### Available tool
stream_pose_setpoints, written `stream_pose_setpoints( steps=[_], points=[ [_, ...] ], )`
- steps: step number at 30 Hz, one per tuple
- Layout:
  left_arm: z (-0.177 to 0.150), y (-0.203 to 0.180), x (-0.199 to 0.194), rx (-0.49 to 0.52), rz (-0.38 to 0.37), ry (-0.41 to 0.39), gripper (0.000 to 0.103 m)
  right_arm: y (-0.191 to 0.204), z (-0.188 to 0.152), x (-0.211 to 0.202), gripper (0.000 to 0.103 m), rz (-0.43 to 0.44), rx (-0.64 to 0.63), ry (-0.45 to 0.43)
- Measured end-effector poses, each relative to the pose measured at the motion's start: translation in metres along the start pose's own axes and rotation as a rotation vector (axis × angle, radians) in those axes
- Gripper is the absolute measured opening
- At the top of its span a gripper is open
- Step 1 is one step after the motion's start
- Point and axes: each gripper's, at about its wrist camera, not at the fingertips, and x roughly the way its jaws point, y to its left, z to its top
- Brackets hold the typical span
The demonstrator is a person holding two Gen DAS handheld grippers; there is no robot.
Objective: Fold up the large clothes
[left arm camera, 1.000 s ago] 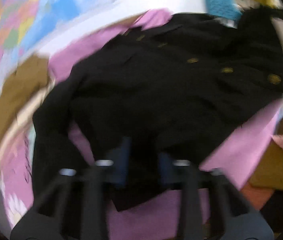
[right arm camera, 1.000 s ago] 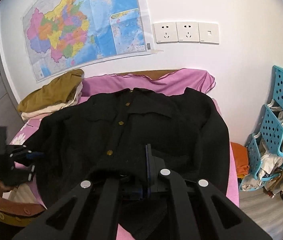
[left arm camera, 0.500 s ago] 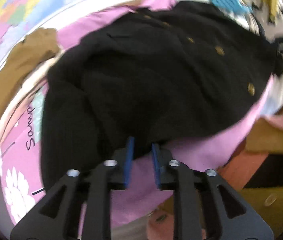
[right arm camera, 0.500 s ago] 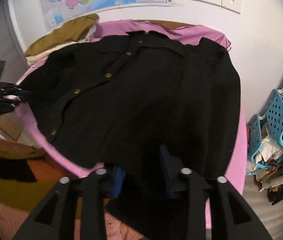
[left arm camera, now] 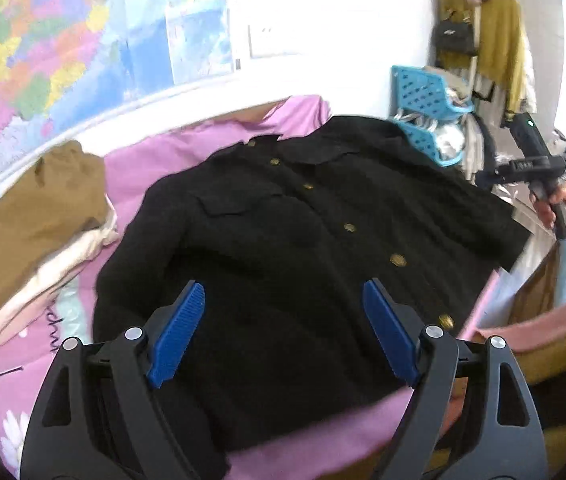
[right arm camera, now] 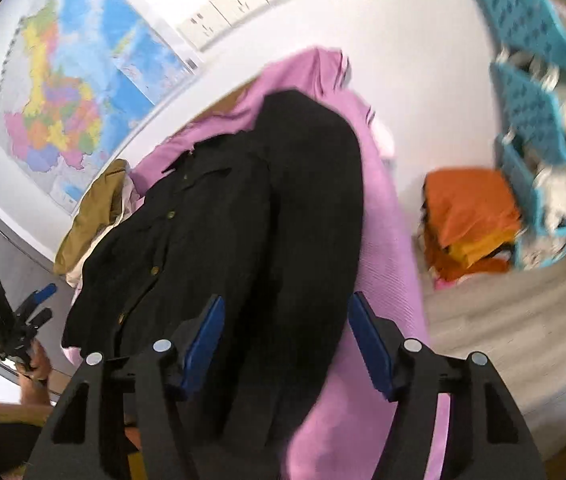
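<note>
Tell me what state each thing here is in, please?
Black jacket: spread flat, front up, buttoned, unfolded.
Left gripper: jaws just opened, holding nothing.
Right gripper: jaws just opened, holding nothing.
Brown garment: folded, stacked beside the jacket.
Pink sheet: spread under the jacket.

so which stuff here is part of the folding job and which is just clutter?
Job:
- black jacket, spread flat, buttons up
- pink sheet beneath it
- left gripper and right gripper, jaws just opened, nothing between them

Clutter:
- brown clothes pile
- blue baskets
- orange cloth stack
- wall map
- hanging yellow coat
</note>
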Motion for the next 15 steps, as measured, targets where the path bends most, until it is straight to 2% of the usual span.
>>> stream_pose_setpoints(
  steps=[2, 4, 5, 6, 7, 12, 15],
  points=[
    [0.012, 0.006, 0.027, -0.033, 0.013, 0.048, 0.081, -0.002, 0.009, 0.024, 0.063, 0.003, 0.018, 0.041],
    [0.016, 0.011, 0.042, -0.058, 0.0, 0.078, 0.081, -0.002, 0.013, 0.033, 0.063, 0.008, 0.01, 0.038],
    [0.02, 0.013, 0.05, -0.07, -0.003, 0.09, 0.081, -0.001, 0.014, 0.034, 0.052, 0.007, 0.009, 0.036],
    [0.024, 0.015, 0.058, -0.076, -0.007, 0.102, 0.081, 0.0, 0.016, 0.037, 0.024, 0.005, 0.005, 0.041],
    [0.026, 0.015, 0.065, -0.077, -0.011, 0.111, 0.081, 0.0, 0.017, 0.036, 0.007, 0.008, -0.003, 0.043],
    [0.034, 0.027, 0.098, -0.086, 0.041, 0.174, 0.081, 0.001, 0.027, 0.017, 0.003, 0.059, 0.006, -0.015],
    [0.04, 0.046, 0.107, -0.119, 0.107, 0.183, 0.081, 0.004, 0.034, 0.006, 0.004, 0.019, -0.008, -0.039]
  ],
)
